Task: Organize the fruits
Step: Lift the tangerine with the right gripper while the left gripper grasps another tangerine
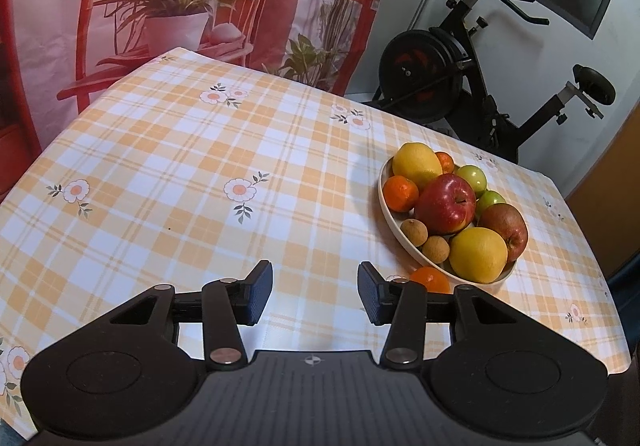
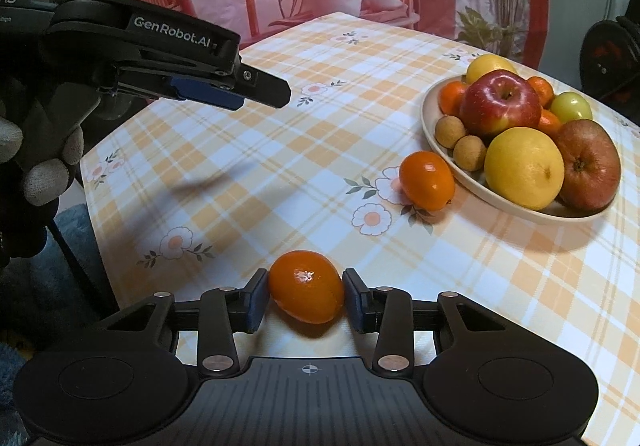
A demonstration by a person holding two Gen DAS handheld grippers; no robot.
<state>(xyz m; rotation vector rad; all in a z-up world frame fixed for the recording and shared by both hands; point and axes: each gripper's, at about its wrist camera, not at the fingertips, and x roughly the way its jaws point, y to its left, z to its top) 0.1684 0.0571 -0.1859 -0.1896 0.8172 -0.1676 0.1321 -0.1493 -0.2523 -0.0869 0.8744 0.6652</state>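
Gripping a tangerine (image 2: 306,292), right gripper (image 2: 306,296); left gripper (image 2: 256,92), marked "GenRobot.AI", apparently open.

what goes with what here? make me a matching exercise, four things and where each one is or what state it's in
Things:
1. left gripper
2. right gripper
3. loose tangerine
4. big red apple

Places or states:
A. piled in the bowl
B. on the tablecloth just outside the bowl's rim
C. open, nothing between its fingers
D. shut on a tangerine

Pairs: 1-C, 2-D, 3-B, 4-A
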